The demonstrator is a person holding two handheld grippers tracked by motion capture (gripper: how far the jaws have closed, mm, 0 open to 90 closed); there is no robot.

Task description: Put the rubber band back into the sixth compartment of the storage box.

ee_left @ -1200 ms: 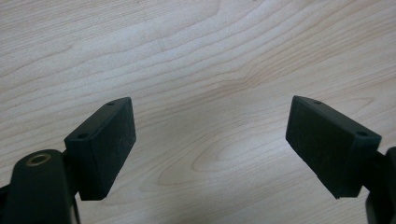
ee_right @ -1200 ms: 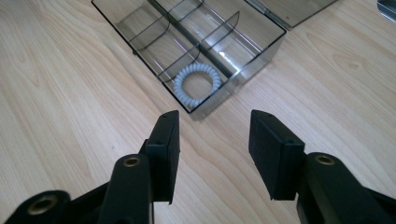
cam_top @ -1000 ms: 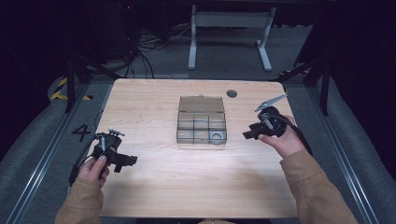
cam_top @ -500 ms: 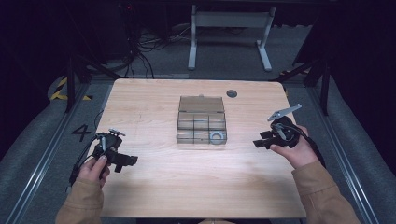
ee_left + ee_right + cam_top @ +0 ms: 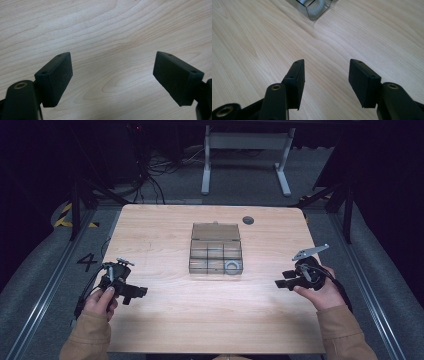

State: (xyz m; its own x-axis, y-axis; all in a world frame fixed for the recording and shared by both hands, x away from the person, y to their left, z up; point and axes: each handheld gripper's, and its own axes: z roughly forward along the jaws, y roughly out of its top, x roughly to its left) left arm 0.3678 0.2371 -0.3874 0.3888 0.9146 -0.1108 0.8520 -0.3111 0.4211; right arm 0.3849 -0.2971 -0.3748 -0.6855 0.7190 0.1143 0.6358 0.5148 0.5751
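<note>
A smoky clear compartment box (image 5: 215,250) stands open in the middle of the wooden table (image 5: 210,330), its lid tipped back. A white ring-shaped part (image 5: 232,266) lies in its near right compartment. My left gripper (image 5: 136,293) rests low at the table's left, open, with bare wood between its pads (image 5: 56,77). My right gripper (image 5: 282,283) is held at the right side, open and holding nothing, its jaws aimed toward the box. The box's corner (image 5: 315,8) with the white ring shows at the top of the right gripper view.
A dark round grommet (image 5: 248,220) sits near the table's far edge. A white desk frame (image 5: 245,150) stands on the floor beyond the table. Rails (image 5: 45,285) run along both sides.
My right gripper has pulled back from beside the box toward the table's near right, coming lower. The left gripper has stayed where it was.
</note>
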